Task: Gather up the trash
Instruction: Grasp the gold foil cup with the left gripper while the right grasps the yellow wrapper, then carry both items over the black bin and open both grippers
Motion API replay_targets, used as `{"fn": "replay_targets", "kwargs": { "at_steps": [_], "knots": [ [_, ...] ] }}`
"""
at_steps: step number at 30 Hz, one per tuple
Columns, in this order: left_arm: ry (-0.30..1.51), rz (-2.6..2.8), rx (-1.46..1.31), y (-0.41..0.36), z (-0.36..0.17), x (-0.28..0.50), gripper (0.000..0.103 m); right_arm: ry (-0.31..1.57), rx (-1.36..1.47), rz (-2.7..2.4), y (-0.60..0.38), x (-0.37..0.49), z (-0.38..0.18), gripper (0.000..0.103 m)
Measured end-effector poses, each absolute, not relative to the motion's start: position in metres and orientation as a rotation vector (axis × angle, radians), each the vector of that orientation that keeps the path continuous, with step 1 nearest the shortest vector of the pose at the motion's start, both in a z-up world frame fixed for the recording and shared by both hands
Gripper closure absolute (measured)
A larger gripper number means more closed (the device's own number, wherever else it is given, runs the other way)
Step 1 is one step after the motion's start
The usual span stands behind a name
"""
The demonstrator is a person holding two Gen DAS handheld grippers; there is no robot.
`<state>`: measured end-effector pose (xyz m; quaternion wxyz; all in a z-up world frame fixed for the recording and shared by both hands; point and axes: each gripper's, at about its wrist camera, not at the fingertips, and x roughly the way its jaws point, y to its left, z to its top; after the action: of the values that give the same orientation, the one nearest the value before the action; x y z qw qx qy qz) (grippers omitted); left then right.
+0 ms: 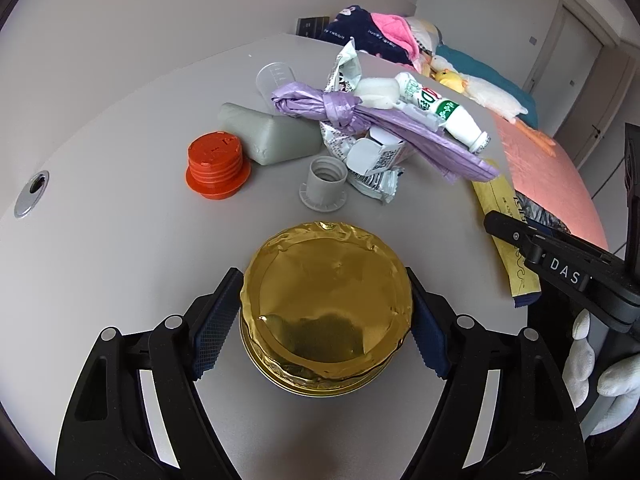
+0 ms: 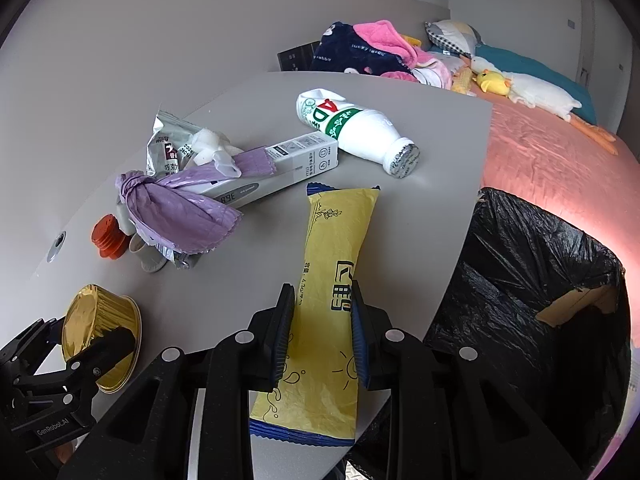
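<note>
Right wrist: my right gripper (image 2: 322,334) pinches the yellow wrapper (image 2: 334,280); left gripper (image 1: 326,316) clasps the foil cup (image 1: 326,304). I'd lift both level toward the bin (image 2: 532,280).

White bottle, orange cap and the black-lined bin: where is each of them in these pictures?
White bottle (image 2: 360,130): right wrist view, on its body just past the green label.
Orange cap (image 1: 216,162): left wrist view, on its ribbed side.
Bin (image 2: 532,280): right wrist view, on the black liner inside.
</note>
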<state>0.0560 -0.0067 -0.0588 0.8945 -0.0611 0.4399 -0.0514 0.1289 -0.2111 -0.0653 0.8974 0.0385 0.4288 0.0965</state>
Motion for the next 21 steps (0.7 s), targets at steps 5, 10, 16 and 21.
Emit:
{"fn": "replay_targets", "kwargs": {
  "at_steps": [5, 10, 16, 21],
  "knots": [
    [0.889, -0.144, -0.1, -0.028, -0.049, 0.051, 0.028, 0.87, 0.102, 0.195, -0.227, 0.122, -0.057, 0.075],
    [0.879, -0.191, -0.083, -0.052, -0.042, 0.053, 0.027, 0.847, 0.129, 0.175, -0.25, 0.113, -0.048, 0.075],
    [0.87, -0.255, -0.08, -0.08, -0.035, 0.061, 0.027, 0.817, 0.162, 0.124, -0.283, 0.108, -0.038, 0.075],
    [0.87, -0.339, -0.094, -0.106, -0.029, 0.071, 0.028, 0.792, 0.2, 0.075, -0.313, 0.103, -0.03, 0.075]
  ]
}}
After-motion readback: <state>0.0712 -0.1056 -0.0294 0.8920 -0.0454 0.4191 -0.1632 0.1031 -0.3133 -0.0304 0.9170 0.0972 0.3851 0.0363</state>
